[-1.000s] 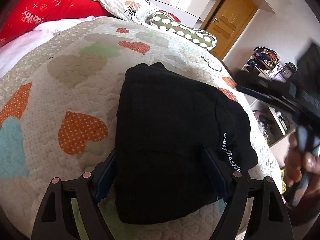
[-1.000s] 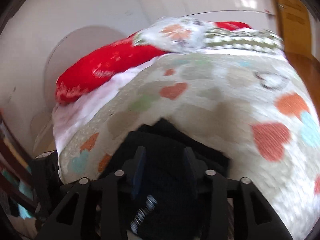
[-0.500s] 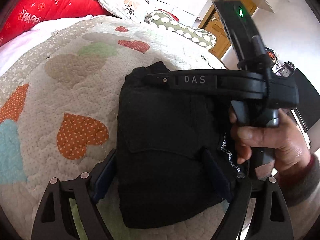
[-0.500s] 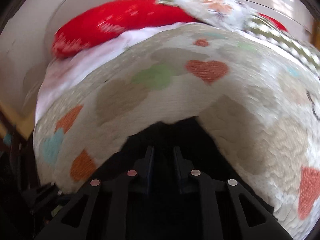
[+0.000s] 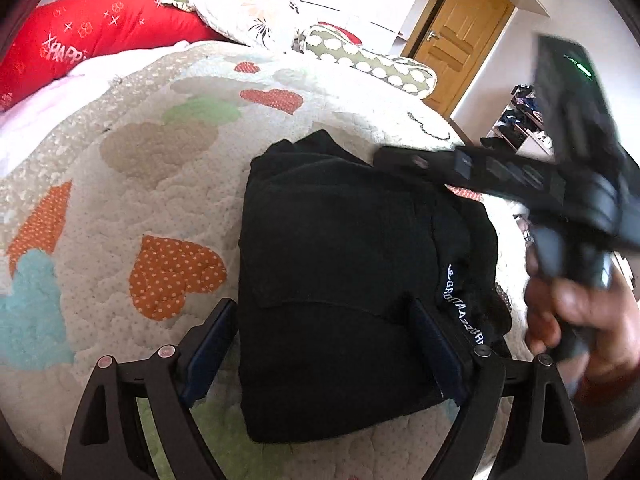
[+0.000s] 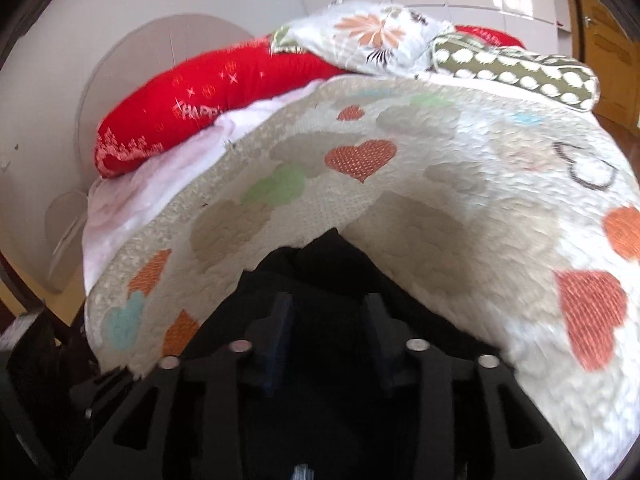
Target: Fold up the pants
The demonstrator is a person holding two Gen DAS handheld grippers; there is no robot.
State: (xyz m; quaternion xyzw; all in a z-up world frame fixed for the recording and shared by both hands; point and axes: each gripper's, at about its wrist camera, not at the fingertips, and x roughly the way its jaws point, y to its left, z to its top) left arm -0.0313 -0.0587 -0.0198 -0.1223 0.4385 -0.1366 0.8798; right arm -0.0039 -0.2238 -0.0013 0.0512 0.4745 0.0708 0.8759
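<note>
folded black pants (image 5: 352, 280) laid on the heart-patterned quilt (image 5: 120, 184), both tongs above them.

left gripper (image 5: 328, 344) is held at its widest, its fingers (image 5: 212, 344) set either side of the bundle's near part with no grip seen. right gripper (image 6: 326, 340) is seen about half spread and opening, over the dark cloth, nothing pinched; it is angled downward, gripped by a hand (image 5: 576, 320) at the pants' right edge.

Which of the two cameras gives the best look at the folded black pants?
The left wrist view: the pants lie in it almost whole, white lettering included. The right wrist view catches only a dark, blurred part behind its own fingers.
</note>
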